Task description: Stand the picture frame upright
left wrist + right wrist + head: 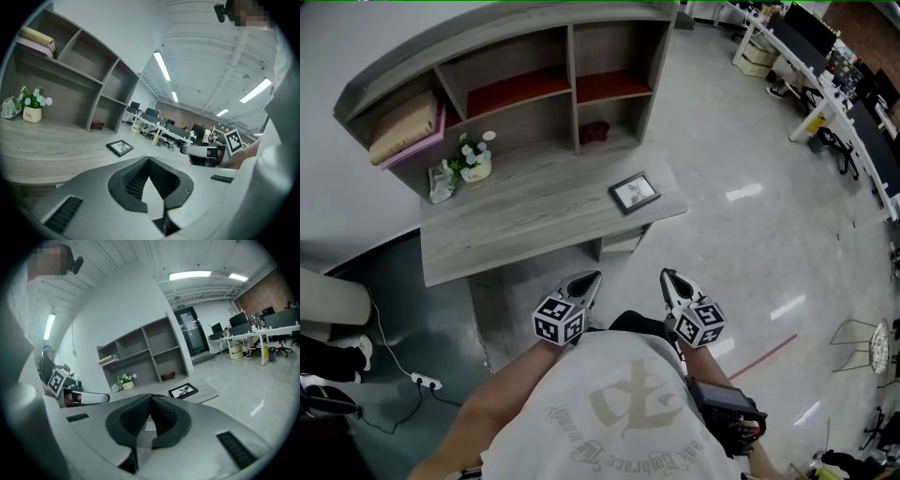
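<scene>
Both grippers are pressing their jaws together on nothing. The left gripper (592, 277) and the right gripper (667, 276) are hovering side by side just ahead of the person's shirt (609, 412), pointing a little downward toward the desk (516, 220) and staying well apart from it.

Beyond them, the frame (635, 192) is lying flat on the desktop near its right front corner, close to the right edge. It is apparently face up, though from this distance I cannot tell whether it has a prop at the back. Behind it, the shelf unit (572, 56) is running along the back edge, and a flower pot (474, 161) is standing toward the back left, far from the frame.

As I judge it, the task is only at its approach step, with nothing touched yet. The next move is calling for one gripper to reach the right front corner, spread its jaws, and take the frame by an edge. It would then tip the frame up on its lower edge, with the other gripper steadying it if needed.
</scene>
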Demonstrator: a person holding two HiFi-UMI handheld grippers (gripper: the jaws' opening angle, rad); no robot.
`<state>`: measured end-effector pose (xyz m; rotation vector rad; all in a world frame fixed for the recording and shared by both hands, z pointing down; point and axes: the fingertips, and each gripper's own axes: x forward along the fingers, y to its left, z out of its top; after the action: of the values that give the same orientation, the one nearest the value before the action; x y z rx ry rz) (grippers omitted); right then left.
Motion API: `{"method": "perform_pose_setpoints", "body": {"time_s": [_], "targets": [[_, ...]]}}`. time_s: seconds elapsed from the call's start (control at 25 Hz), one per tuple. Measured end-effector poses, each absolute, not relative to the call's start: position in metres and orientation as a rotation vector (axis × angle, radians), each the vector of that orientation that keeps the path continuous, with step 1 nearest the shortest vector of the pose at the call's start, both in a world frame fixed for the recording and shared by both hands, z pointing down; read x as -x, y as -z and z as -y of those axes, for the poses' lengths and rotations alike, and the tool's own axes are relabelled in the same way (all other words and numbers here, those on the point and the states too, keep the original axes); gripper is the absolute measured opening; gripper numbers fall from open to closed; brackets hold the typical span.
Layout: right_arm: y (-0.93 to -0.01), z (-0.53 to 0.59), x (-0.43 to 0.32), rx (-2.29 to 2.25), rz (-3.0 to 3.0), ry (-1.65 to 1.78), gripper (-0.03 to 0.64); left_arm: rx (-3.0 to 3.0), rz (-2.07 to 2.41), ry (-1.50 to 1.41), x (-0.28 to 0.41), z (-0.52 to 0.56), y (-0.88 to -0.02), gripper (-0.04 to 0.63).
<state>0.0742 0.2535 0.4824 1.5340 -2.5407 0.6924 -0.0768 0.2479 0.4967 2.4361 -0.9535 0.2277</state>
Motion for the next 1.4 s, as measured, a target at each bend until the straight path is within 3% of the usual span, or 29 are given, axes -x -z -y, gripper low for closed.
{"method": "perform_pose_setpoints", "body": {"time_s": [0.72,1.4], "targets": [[-0.503,-0.221,-0.035,-1.434,2.529,-0.753,0.005,-2.341,1.044,-0.222,0.123,-0.232,-0.514,0.002],[-0.524,-0.125,-0.023,-1.36,2.53,-0.804,0.005,-2.294,1.095,-0.259,0.138,-0.151,-0.526,0.002]]}}
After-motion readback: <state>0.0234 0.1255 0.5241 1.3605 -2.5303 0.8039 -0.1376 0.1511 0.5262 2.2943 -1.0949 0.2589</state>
